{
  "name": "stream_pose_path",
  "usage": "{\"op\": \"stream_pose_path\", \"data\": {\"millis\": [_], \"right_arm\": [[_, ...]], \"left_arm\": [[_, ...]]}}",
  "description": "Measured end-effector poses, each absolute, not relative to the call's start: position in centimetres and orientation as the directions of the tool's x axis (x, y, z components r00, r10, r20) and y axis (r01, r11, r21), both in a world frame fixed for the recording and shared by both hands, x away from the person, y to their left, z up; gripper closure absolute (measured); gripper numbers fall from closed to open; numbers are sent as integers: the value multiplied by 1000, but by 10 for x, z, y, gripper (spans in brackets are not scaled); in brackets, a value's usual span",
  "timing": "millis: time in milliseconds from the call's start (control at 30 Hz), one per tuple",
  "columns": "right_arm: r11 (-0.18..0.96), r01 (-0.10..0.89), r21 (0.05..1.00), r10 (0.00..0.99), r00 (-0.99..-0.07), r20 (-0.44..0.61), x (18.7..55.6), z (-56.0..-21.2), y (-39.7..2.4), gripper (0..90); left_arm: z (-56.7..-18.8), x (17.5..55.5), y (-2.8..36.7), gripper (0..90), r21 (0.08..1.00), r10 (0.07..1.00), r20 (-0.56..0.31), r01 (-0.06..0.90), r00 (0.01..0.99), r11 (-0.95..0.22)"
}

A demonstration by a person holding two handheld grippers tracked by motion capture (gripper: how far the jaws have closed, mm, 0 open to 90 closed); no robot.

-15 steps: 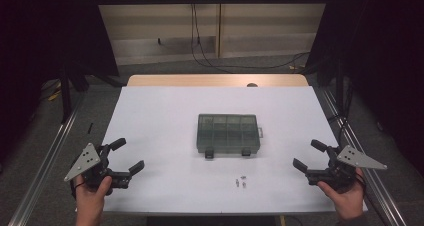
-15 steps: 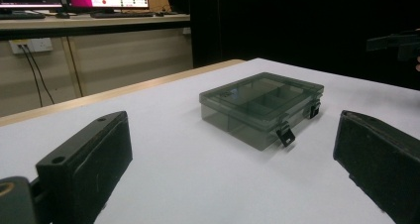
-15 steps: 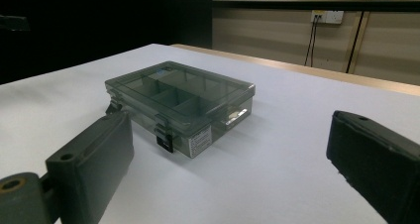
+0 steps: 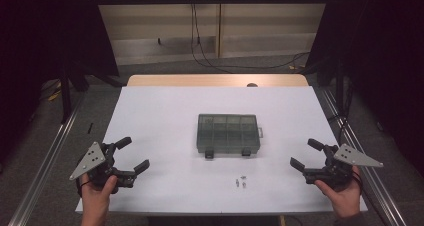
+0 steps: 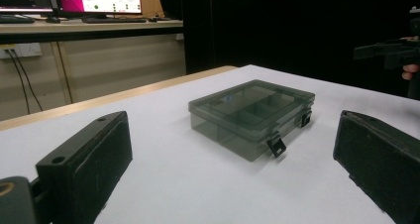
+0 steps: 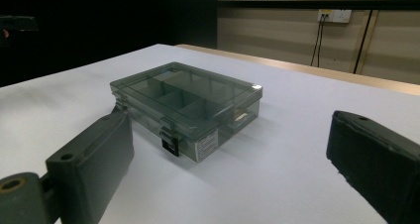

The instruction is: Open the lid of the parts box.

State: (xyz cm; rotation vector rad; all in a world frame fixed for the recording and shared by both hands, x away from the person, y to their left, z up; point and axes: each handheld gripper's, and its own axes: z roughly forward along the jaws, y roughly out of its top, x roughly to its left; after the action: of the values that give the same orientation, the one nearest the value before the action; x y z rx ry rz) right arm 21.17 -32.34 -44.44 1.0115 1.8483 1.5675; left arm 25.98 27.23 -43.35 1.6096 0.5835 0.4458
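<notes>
Jaws of the left gripper [image 4: 132, 155] and right gripper [image 4: 306, 155] stand spread, empty, at eight and four o'clock. The closed box [image 4: 228, 133] sits mid-desk [image 4: 150, 116]; approach its front latches [image 4: 210, 154] level, squarely.

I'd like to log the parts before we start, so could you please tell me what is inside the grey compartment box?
The compartment box is closed, its smoky lid down. Through it the dividers show, and the compartments look empty in both gripper views. The far corners are too dim to tell.
</notes>
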Motion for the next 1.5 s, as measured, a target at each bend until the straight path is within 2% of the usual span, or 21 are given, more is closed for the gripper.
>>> {"op": "stream_pose_path", "data": {"millis": [167, 400, 1500], "right_arm": [[69, 224, 972, 790, -607, 84, 215, -445, -317, 39], [88, 217, 972, 785, -616, 67, 221, -443, -311, 39], [126, 264, 956, 766, -639, 75, 251, -446, -286, 38]], "left_arm": [[-434, 259, 265, 8, 990, 587, -32, 107, 809, -93], [-434, 265, 251, 7, 991, 574, -68, 122, 816, -56], [-447, 300, 187, 7, 981, 520, -69, 153, 852, -120]]}}
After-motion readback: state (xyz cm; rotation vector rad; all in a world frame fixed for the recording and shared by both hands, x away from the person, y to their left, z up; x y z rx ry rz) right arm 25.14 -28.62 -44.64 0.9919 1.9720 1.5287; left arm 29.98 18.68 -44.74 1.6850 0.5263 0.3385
